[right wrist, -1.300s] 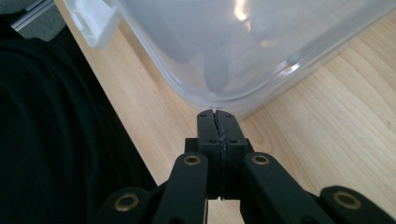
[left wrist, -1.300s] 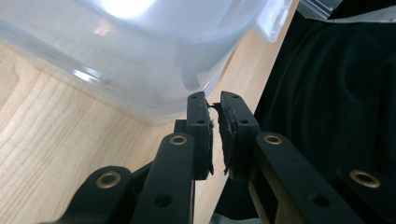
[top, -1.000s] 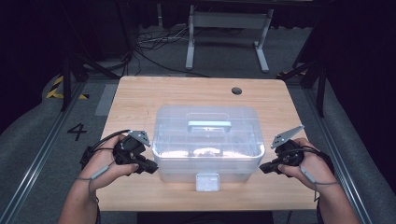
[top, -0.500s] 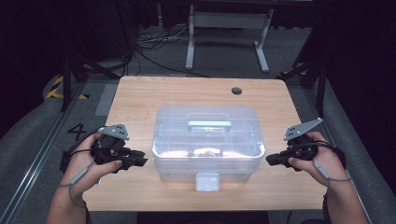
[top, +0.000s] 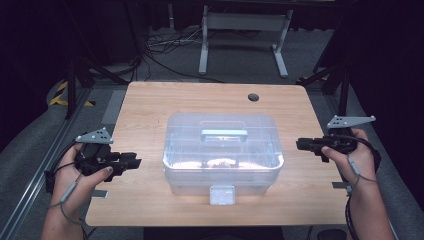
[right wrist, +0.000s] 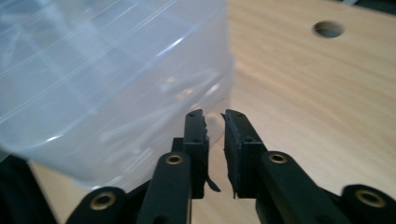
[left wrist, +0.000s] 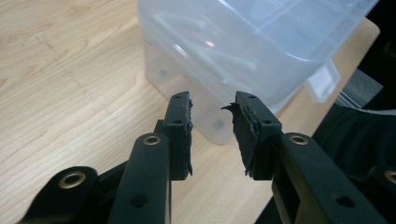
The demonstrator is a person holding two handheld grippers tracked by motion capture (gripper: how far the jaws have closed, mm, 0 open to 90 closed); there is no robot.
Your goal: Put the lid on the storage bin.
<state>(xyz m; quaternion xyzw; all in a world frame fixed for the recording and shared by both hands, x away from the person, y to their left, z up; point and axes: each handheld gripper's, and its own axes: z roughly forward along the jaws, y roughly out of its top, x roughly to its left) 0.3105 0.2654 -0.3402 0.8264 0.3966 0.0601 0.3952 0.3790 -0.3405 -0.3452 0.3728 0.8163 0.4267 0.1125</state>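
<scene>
Clear plastic storage box (top: 223, 152) mid-table on pale wooden table (top: 150, 105); contents blurred behind frosted walls, only whitish shapes inside. Rounded corners, flat lid with grey handle, front latch. Left gripper (top: 131, 161) left of box, apart, jaws just been opening, nothing between. Right gripper (top: 299, 144) right of box, clear of its wall, narrow gap just widening, empty; worn pads (right wrist: 200, 140) frayed.

The wooden table (top: 150, 110) carries a round cable hole (top: 253, 97) near its far edge, right of the middle. Beyond that far edge a grey metal stand (top: 243, 22) rests on the carpet, with black cables (top: 160, 50) tangled to its left. Left of the table lies yellow-and-black hazard tape (top: 62, 92).
</scene>
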